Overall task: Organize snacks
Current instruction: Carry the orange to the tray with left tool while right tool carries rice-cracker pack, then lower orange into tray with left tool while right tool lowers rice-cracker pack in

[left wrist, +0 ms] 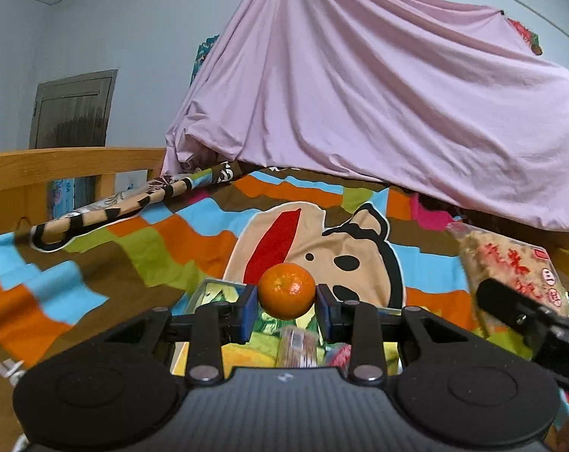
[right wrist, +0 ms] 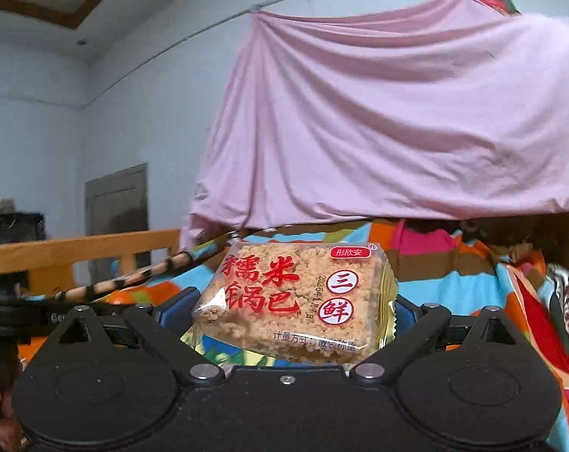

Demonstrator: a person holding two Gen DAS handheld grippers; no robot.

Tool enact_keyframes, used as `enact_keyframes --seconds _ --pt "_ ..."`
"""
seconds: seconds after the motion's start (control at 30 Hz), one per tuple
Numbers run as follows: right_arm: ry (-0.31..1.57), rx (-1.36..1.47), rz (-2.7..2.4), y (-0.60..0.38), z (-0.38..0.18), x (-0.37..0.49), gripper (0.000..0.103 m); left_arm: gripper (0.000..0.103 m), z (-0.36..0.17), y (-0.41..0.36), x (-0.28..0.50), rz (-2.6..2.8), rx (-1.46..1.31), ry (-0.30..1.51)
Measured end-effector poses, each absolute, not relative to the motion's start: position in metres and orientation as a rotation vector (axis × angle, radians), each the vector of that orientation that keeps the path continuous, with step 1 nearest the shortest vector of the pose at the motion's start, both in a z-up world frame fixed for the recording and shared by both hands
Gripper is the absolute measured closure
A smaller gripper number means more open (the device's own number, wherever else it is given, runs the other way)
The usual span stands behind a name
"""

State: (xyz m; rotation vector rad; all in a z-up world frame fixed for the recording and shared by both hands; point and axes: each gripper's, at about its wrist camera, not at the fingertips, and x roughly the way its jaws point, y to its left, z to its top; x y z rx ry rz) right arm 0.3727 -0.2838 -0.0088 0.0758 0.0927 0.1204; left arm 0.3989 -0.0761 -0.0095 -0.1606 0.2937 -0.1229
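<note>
A small orange tangerine [left wrist: 286, 290] is pinched between the blue pads of my left gripper [left wrist: 286, 299], held up above the bed. Below it, partly hidden by the gripper body, lie several wrapped snacks [left wrist: 297, 346] in a shiny box [left wrist: 205, 293]. My right gripper [right wrist: 295, 312] is shut on a clear packet of rice crackers [right wrist: 295, 297] with red characters, gripped at its sides and facing the camera. The same packet [left wrist: 510, 267] and the right gripper's black finger show at the right edge of the left wrist view.
A colourful patchwork quilt [left wrist: 133, 248] with a cartoon face covers the bed. A pink sheet [left wrist: 360, 94] hangs draped behind it. A wooden bed rail [left wrist: 69, 165] runs along the left, with a door [left wrist: 73, 113] in the pale wall beyond.
</note>
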Motion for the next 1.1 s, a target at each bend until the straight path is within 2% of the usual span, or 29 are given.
enact_keyframes --seconds 0.23,0.53,1.1 --pt "0.216 0.155 0.090 -0.317 -0.038 0.424 0.005 0.067 -0.040 -0.098 0.446 -0.158 -0.128 0.354" --pt "0.348 0.182 0.057 -0.328 -0.077 0.444 0.005 0.067 -0.068 -0.121 0.479 -0.211 -0.111 0.450" --pt "0.447 0.113 0.084 -0.313 -0.091 0.455 0.005 0.067 -0.079 -0.129 0.493 -0.253 -0.096 0.527"
